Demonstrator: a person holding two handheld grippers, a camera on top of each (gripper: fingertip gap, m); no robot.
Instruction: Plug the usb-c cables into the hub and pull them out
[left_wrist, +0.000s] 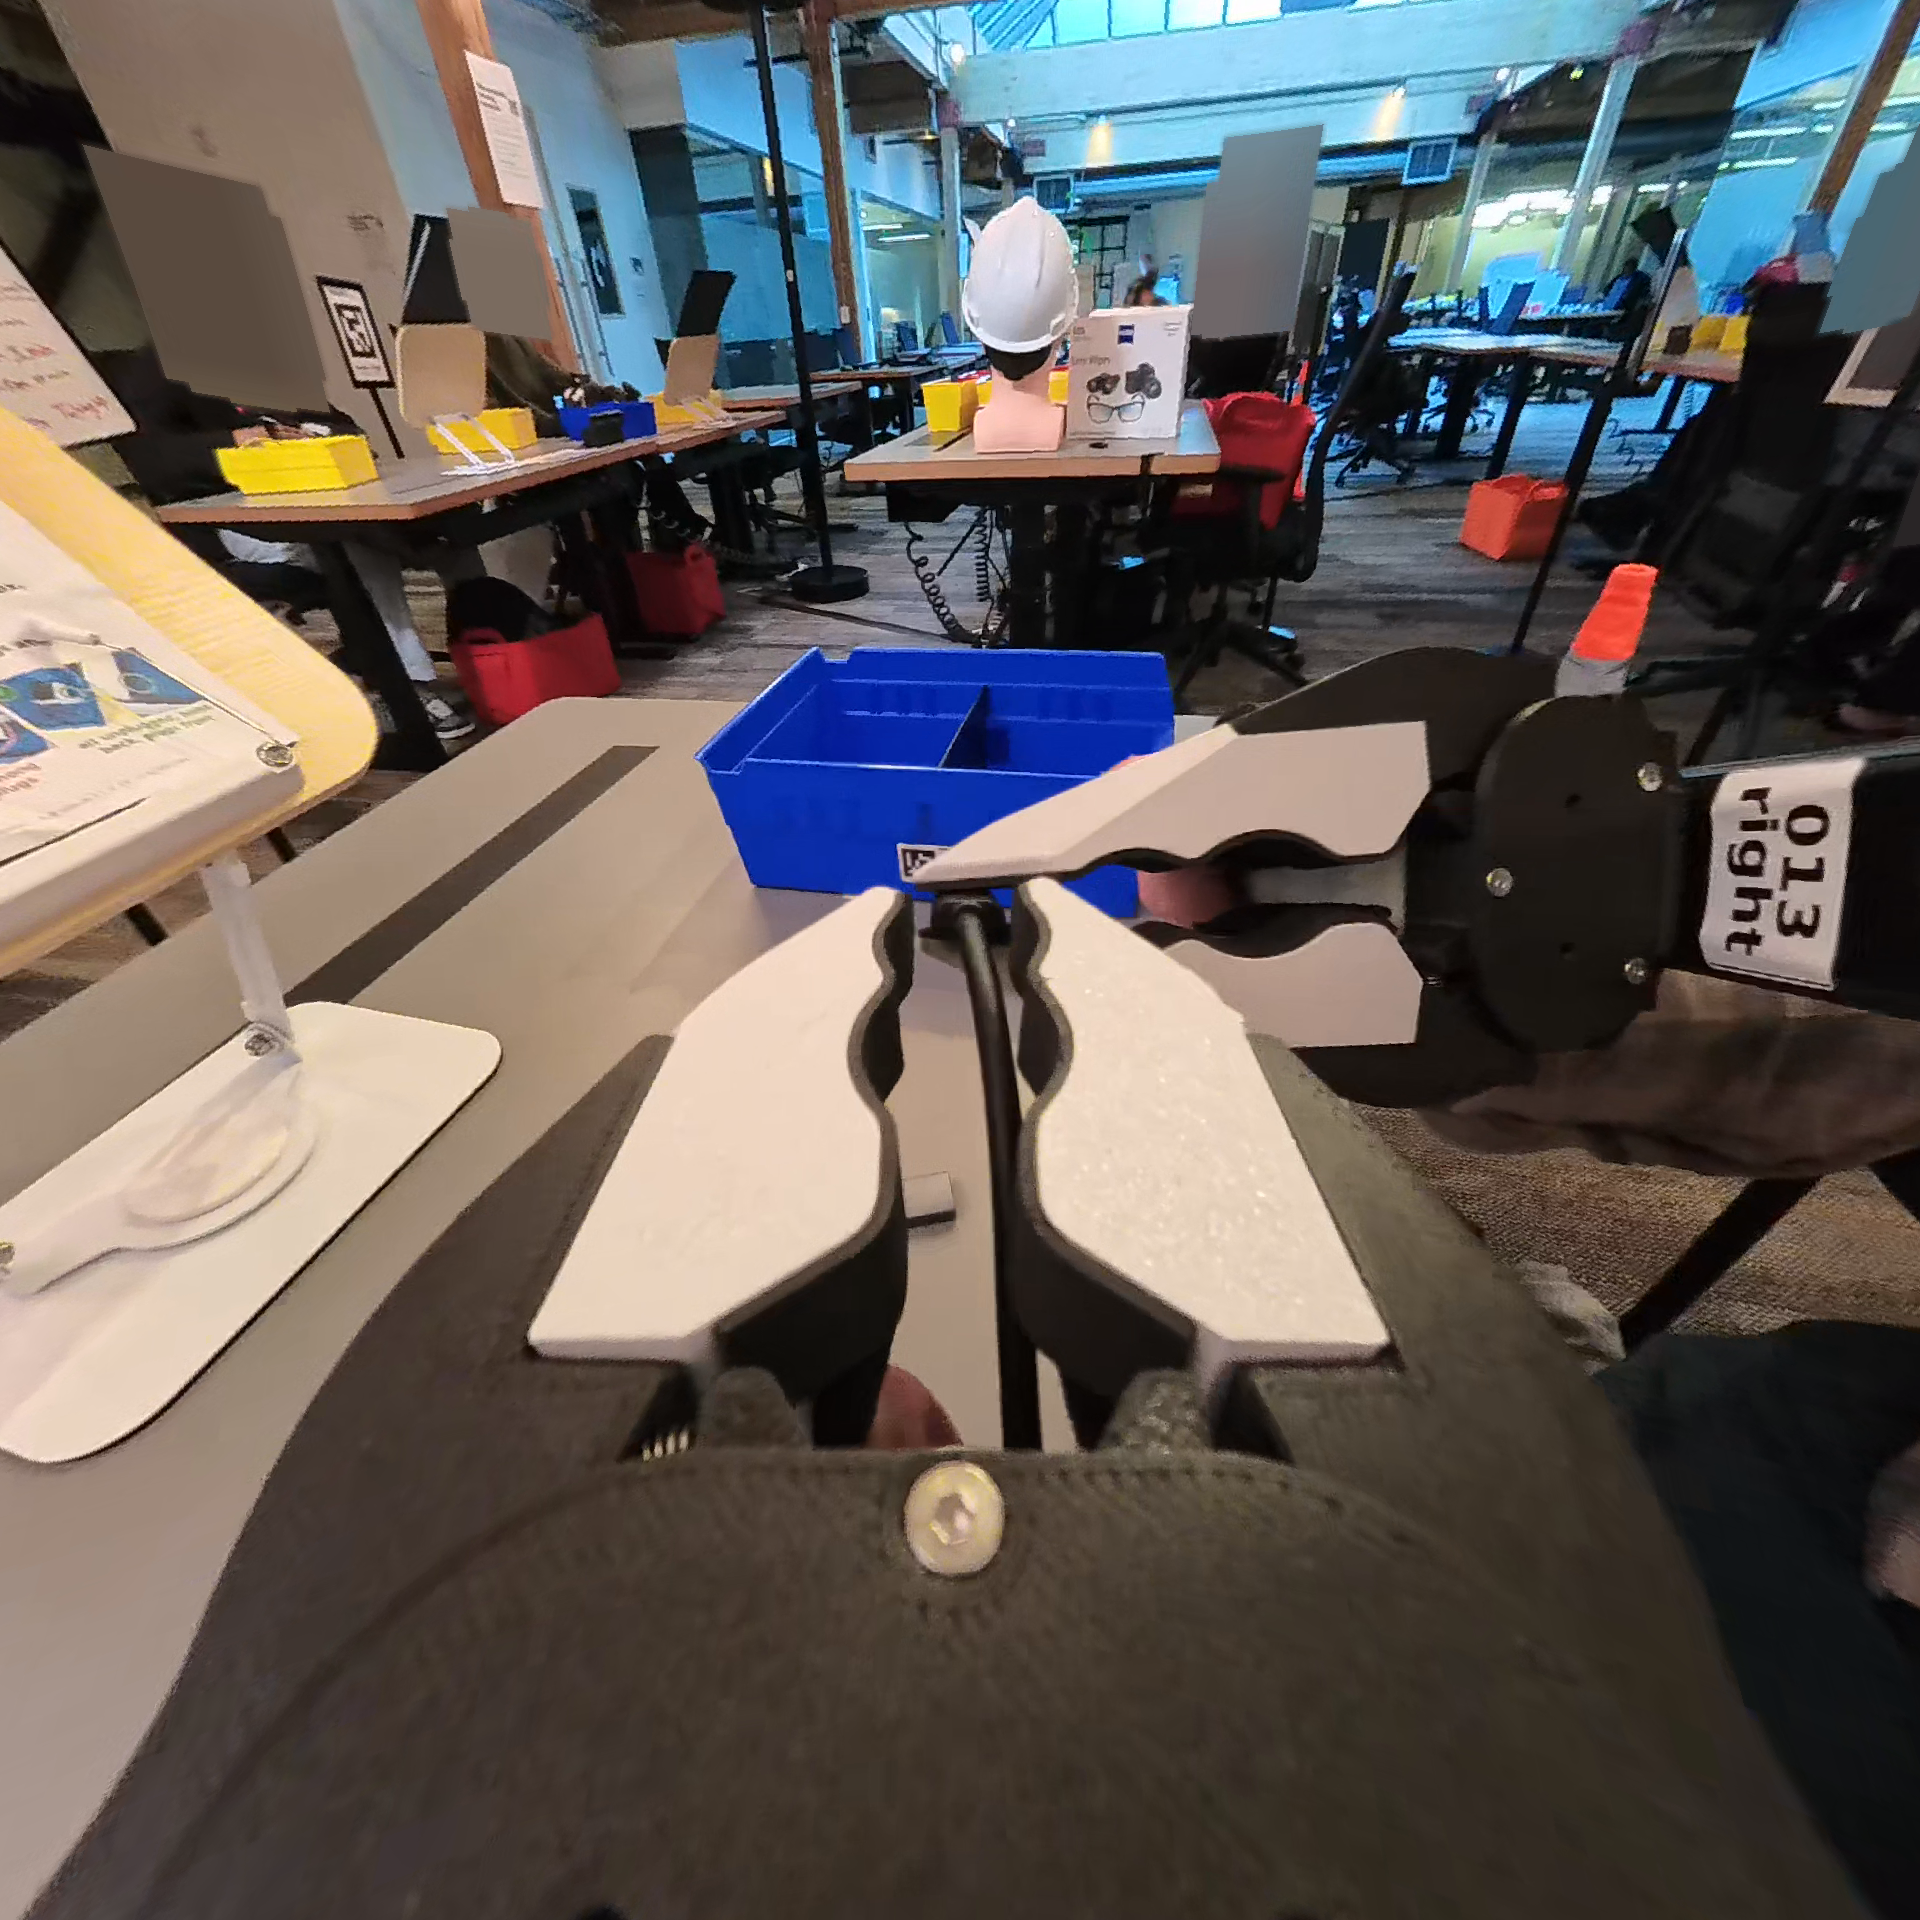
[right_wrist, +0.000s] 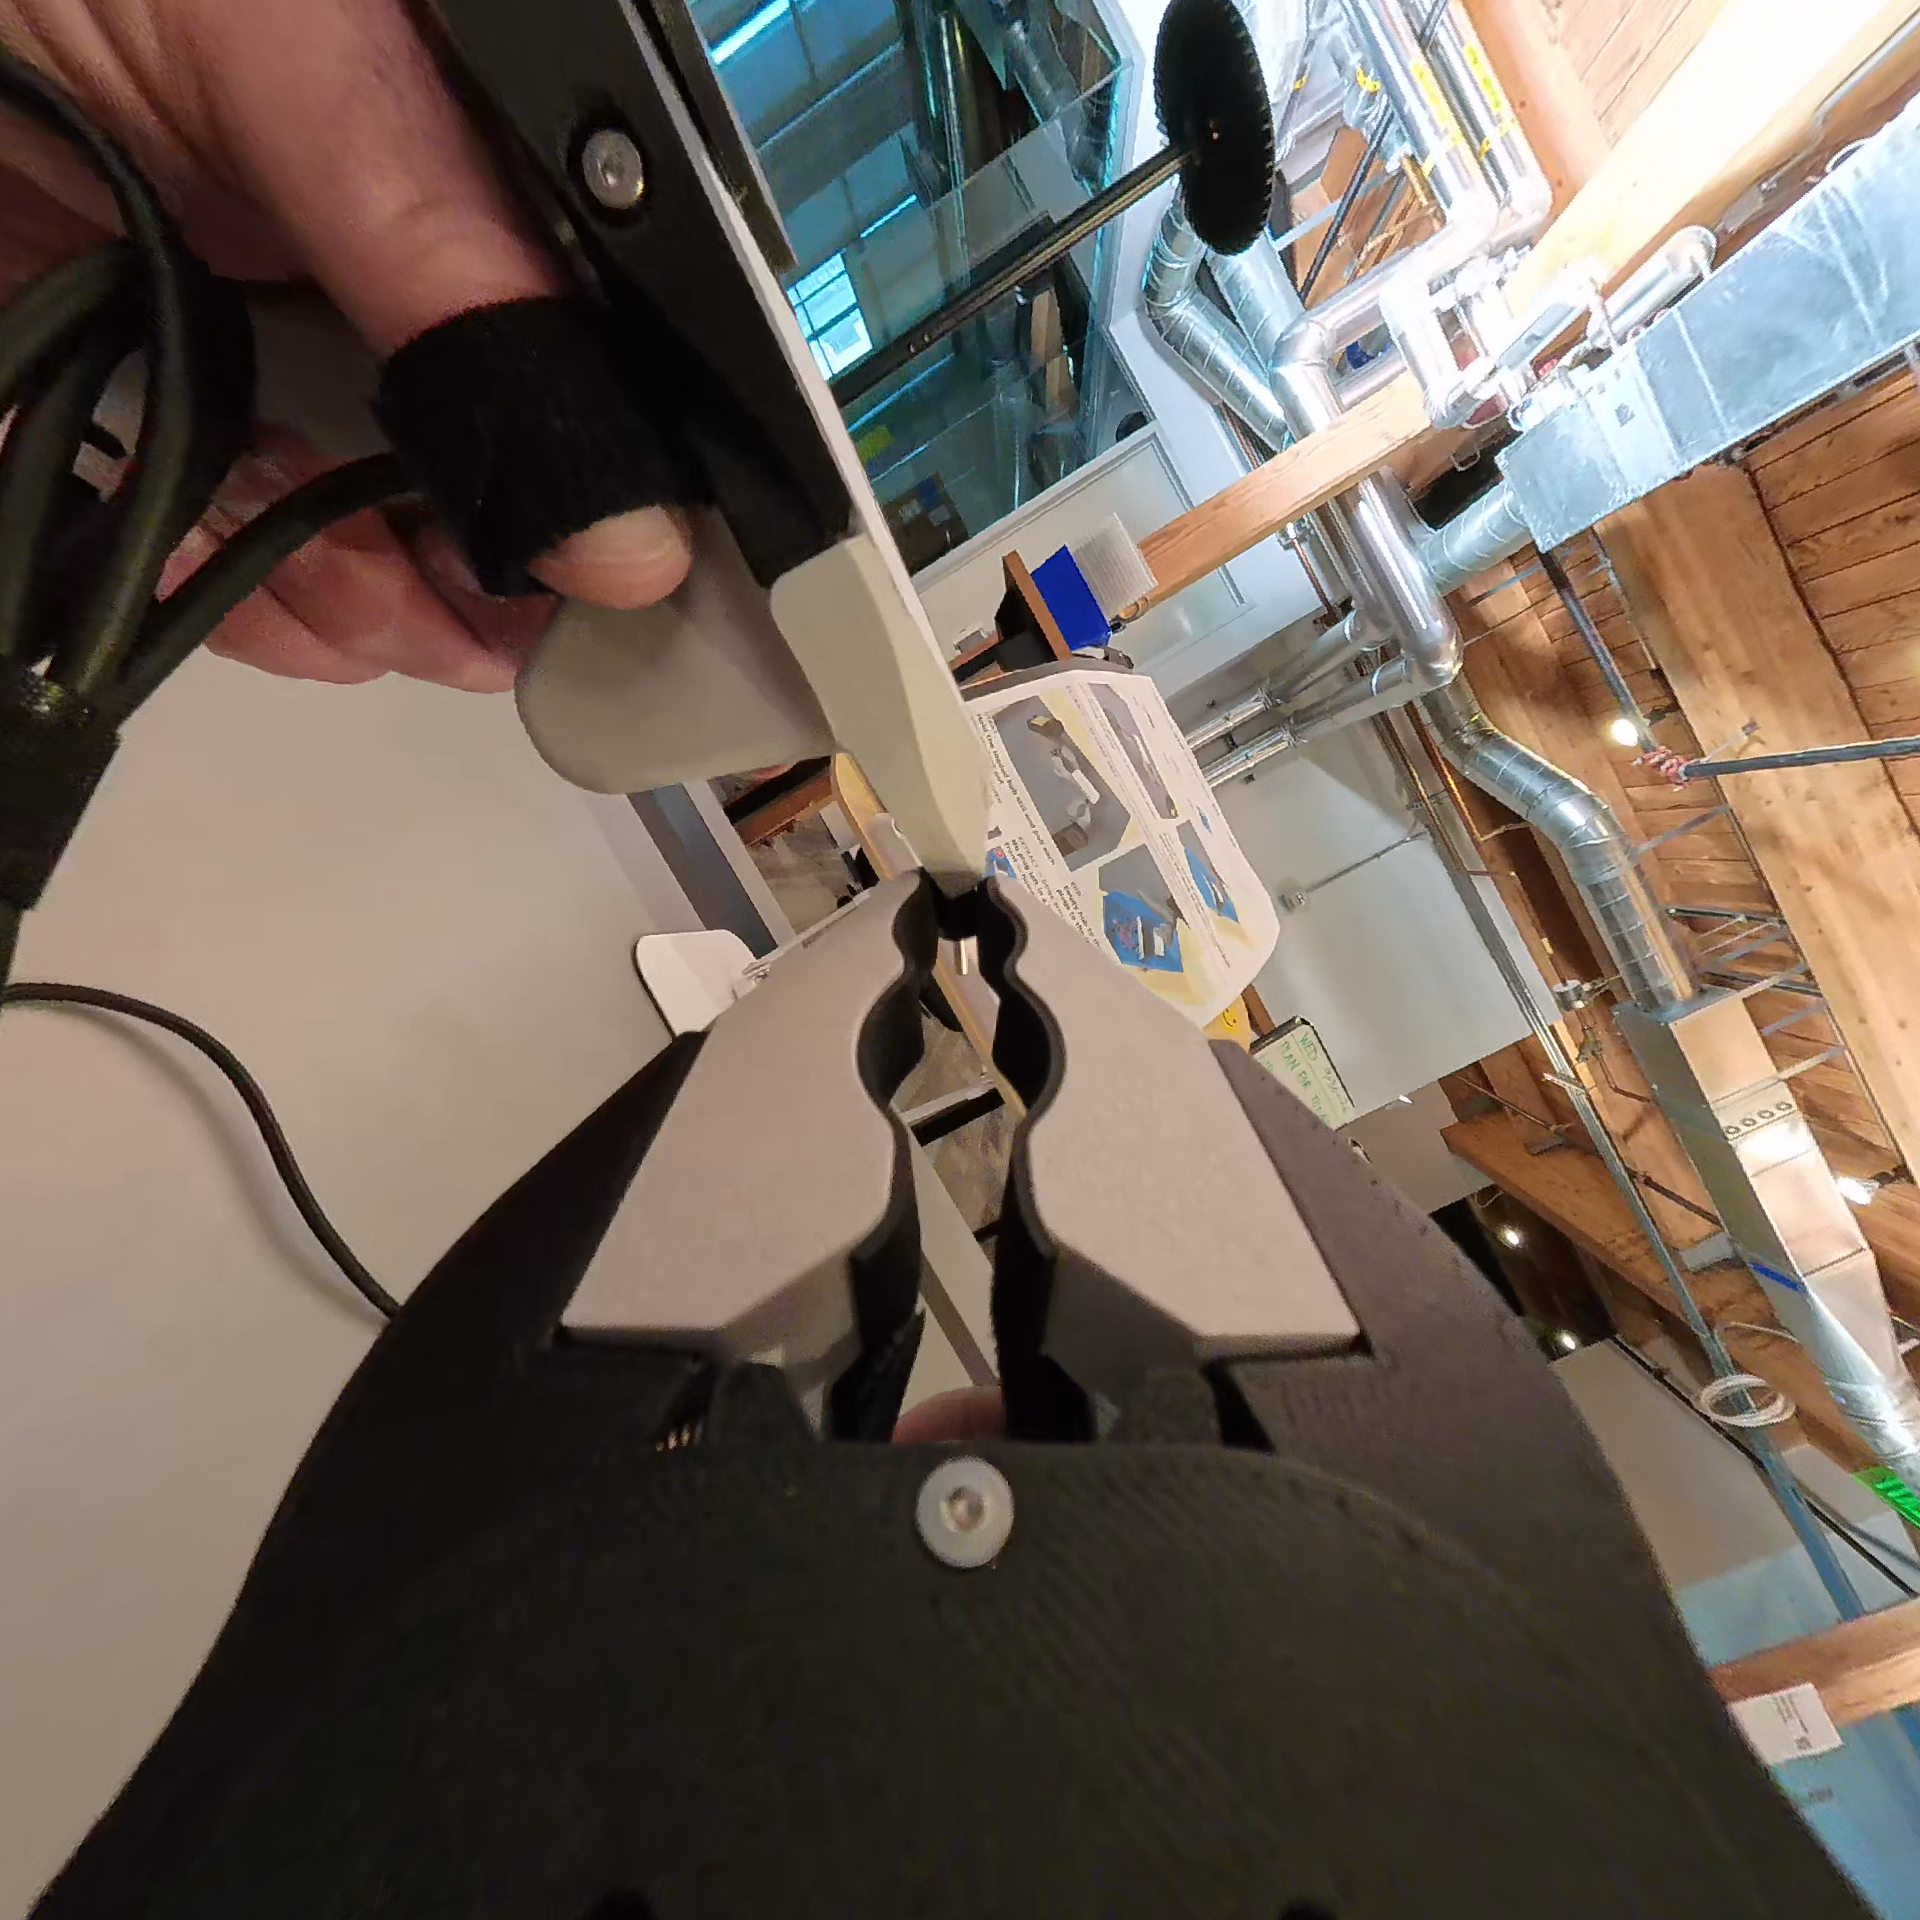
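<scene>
My left gripper (left_wrist: 958, 902) is shut on the plug end of a black usb-c cable (left_wrist: 992, 1049), held a little above the grey table (left_wrist: 582, 935). The cable runs back between its fingers towards the camera. My right gripper (left_wrist: 935, 878) comes in from the right, its tips meeting the left tips at the same plug. In the right wrist view my right gripper (right_wrist: 956, 904) is closed on the black plug (right_wrist: 956, 920), whose metal tip (right_wrist: 966, 954) points back between the fingers. The left gripper (right_wrist: 951, 862) touches the plug from above. A small dark block (left_wrist: 930, 1195), possibly the hub, lies on the table under the left fingers.
A blue divided bin (left_wrist: 935, 769) stands just beyond the grippers. An instruction sheet on a stand (left_wrist: 156, 727) with a white base (left_wrist: 312, 1122) is at the left. A hand holds a bundle of black cables (right_wrist: 104, 416); one thin black cable (right_wrist: 270, 1122) trails over the table. Less than 4 cm separates the two grippers' tips.
</scene>
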